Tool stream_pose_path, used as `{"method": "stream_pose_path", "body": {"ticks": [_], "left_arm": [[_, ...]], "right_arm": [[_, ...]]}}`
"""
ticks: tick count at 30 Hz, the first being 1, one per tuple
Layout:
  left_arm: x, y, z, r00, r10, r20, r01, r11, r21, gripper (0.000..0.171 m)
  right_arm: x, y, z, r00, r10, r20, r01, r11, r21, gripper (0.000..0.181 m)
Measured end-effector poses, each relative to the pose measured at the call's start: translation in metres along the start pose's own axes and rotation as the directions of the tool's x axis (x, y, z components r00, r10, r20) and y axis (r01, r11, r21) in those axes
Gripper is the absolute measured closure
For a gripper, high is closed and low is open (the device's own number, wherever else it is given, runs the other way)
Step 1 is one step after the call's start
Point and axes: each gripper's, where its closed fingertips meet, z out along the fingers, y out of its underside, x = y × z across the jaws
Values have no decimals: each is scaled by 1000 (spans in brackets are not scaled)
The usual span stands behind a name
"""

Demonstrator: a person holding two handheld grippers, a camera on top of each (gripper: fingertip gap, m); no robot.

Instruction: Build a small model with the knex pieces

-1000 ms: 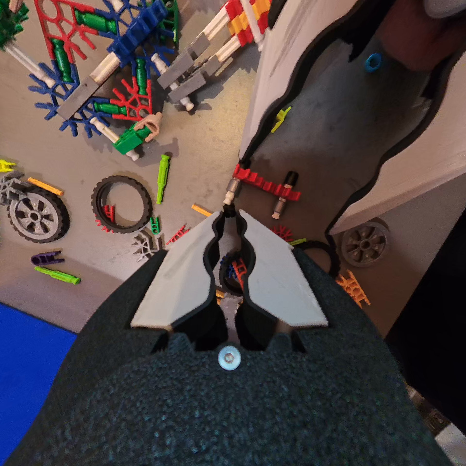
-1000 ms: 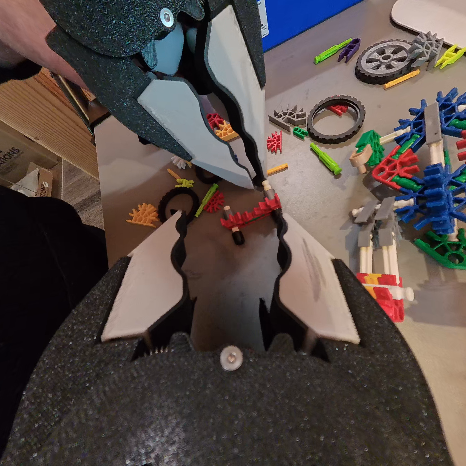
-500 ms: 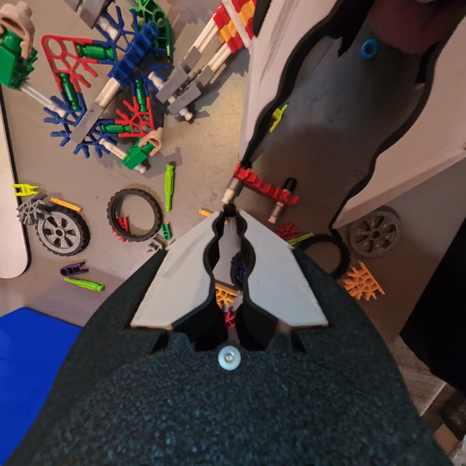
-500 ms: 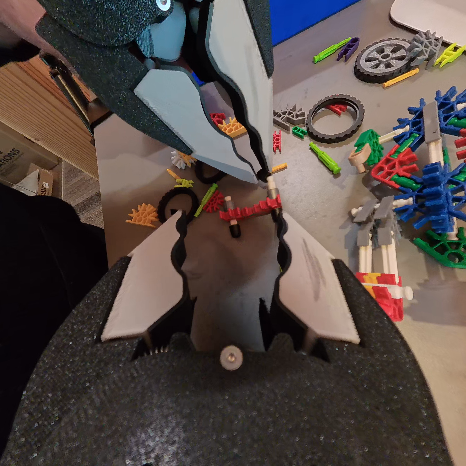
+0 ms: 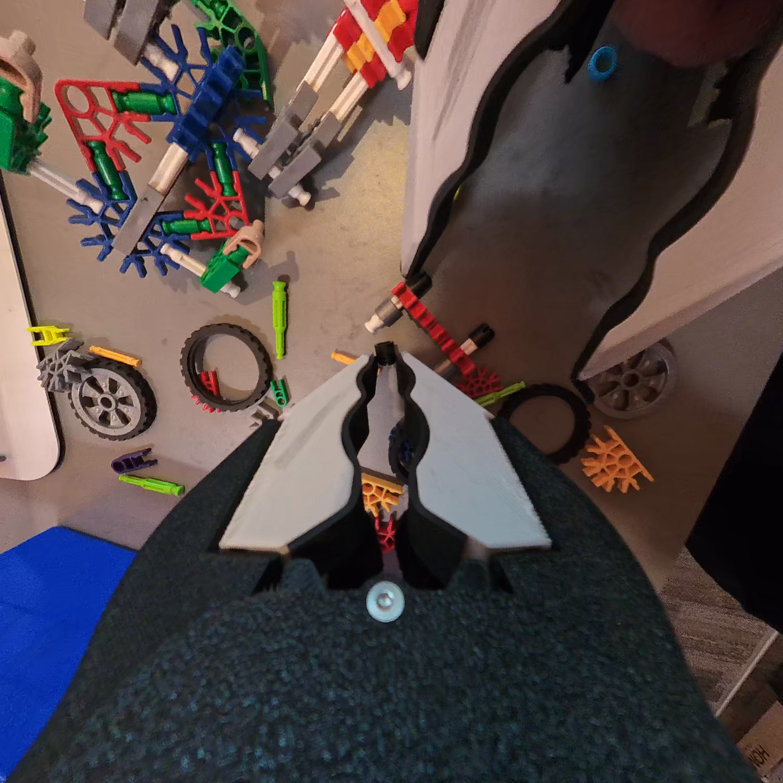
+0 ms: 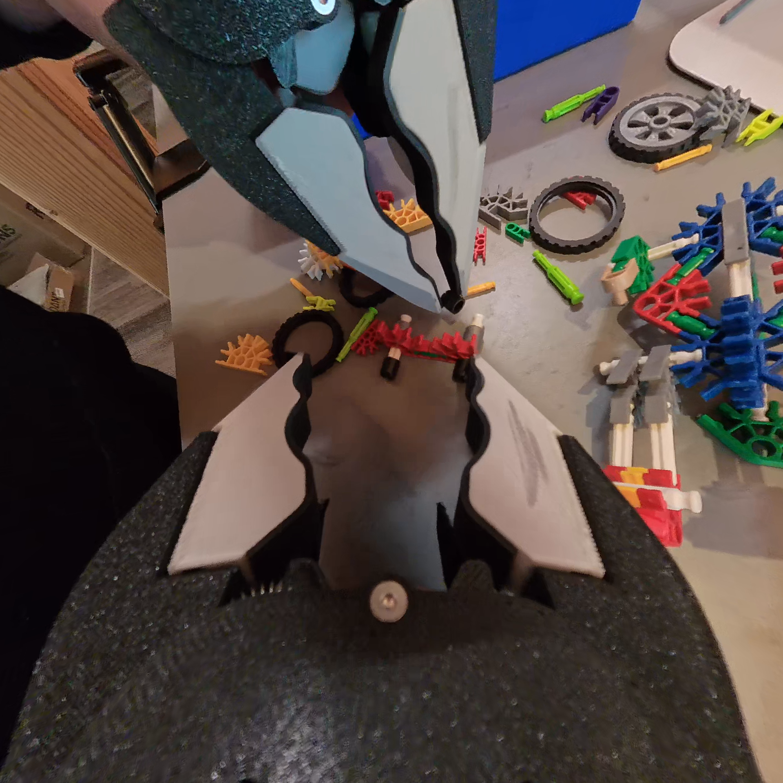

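Both grippers share one build: a speckled black, grainy-textured body, a silver screw at six o'clock of the finger roots, and two pale grey wedge fingers edged with wavy black pads. The right gripper's two o'clock finger bears dark scuffs, possibly pencil.

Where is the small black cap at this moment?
The small black cap is pinched at the tips of the left gripper, just above the white end of the rod on the red toothed piece; the left wrist view shows the same.
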Motion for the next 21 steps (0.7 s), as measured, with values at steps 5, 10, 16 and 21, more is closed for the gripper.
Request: {"method": "stream_pose_path", "body": {"ticks": [5,10,16,21], "left_arm": [[0,3,2,1000,-4,-6,4,1000,5,164],[-3,3,3,1000,-6,-9,6,1000,11,164],[-4,5,0,998,27,-54,-27,1000,12,164],[-2,8,3,994,81,-78,-81,997,3,164]], "right_arm": [[0,1,3,998,-52,-23,51,998,-20,105],[1,4,12,997,-77,-32,74,994,-77,103],[-1,8,16,997,-79,-10,78,991,-110,103],[-1,7,15,999,-45,25,47,993,-105,103]]}}
